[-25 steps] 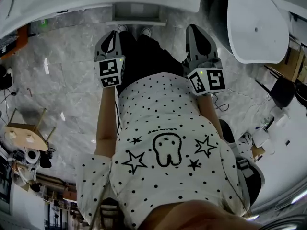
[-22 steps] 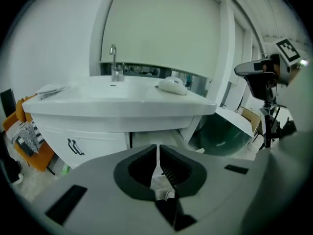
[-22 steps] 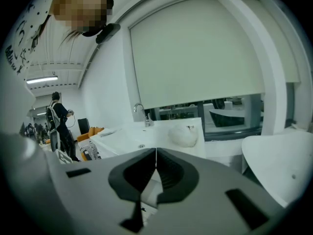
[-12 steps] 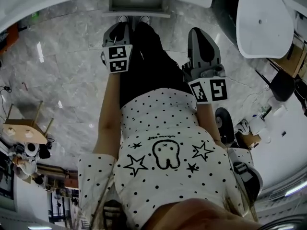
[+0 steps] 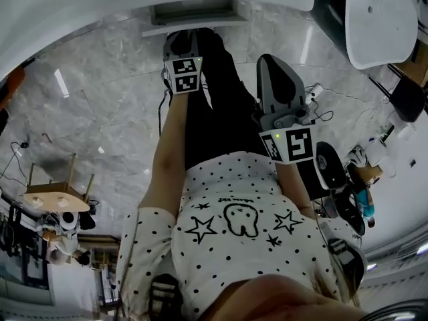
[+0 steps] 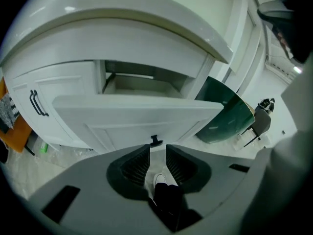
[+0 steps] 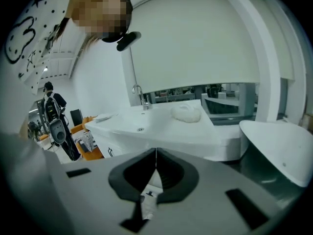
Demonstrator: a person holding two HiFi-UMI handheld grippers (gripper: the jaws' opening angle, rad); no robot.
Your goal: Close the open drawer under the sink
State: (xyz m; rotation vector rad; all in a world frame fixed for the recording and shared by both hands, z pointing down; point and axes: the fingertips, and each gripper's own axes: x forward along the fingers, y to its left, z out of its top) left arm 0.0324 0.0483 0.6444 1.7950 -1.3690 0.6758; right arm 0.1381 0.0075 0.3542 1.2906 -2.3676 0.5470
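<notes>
Head view: our left gripper (image 5: 183, 40) hovers before the open drawer (image 5: 190, 13). Left gripper view: its jaws have just been opening, nothing between them, the knob (image 6: 155, 141) just ahead; we judge a push on the front comes next. Right gripper view: our right gripper (image 7: 155, 153) is closed, empty.

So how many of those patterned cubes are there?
2. One cube on the left gripper, by the drawer; the other on the right gripper, beside the person's leg. None seems hidden.
</notes>
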